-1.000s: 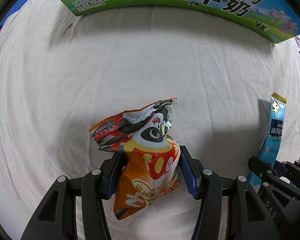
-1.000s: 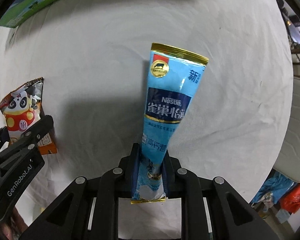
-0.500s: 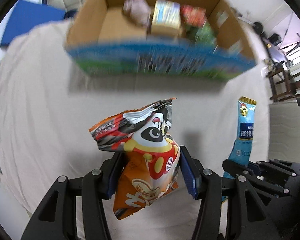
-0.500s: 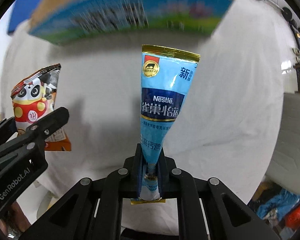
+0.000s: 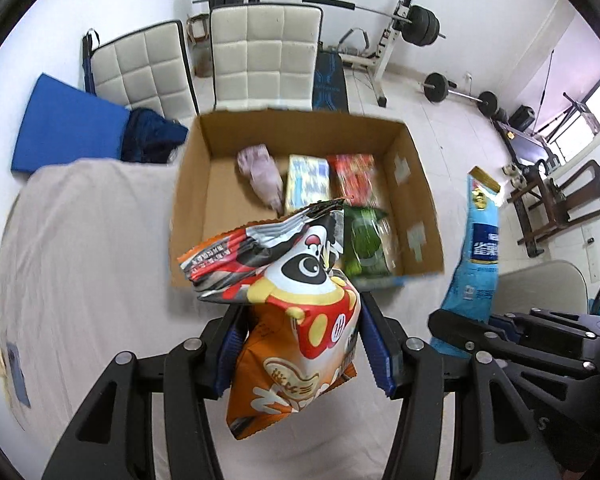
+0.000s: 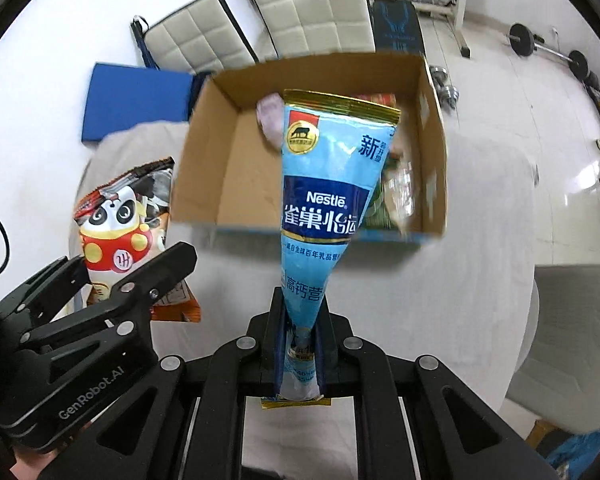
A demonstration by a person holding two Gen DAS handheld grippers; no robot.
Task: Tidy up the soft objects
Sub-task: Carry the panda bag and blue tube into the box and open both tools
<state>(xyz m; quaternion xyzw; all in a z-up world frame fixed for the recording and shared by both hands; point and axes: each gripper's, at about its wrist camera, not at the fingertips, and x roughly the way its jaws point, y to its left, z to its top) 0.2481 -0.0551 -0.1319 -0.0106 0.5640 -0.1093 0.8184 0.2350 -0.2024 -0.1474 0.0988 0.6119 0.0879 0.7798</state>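
Observation:
My left gripper (image 5: 300, 344) is shut on an orange panda snack bag (image 5: 288, 312), held above the white-clothed table in front of an open cardboard box (image 5: 196, 184). My right gripper (image 6: 298, 344) is shut on the bottom of a light blue Nestle pouch (image 6: 324, 200), held upright before the same box (image 6: 220, 168). The pouch also shows at the right of the left wrist view (image 5: 476, 248), and the panda bag at the left of the right wrist view (image 6: 124, 224). The box holds several soft packs: a pink one (image 5: 260, 172), a blue-white one (image 5: 306, 180), a red one (image 5: 352, 176), a green one (image 5: 364, 244).
The table has a white cloth (image 5: 80, 260). Behind the box stand two white padded chairs (image 5: 260, 60), a blue mat (image 5: 64, 128) and weight-lifting gear (image 5: 400, 20). A wooden rack (image 5: 556, 196) stands at the right. Another padded seat (image 6: 580, 340) lies right of the table.
Both grippers have risen and tilted up with their packs. The box, first seen from its printed side, now shows from above with its contents and the room behind.

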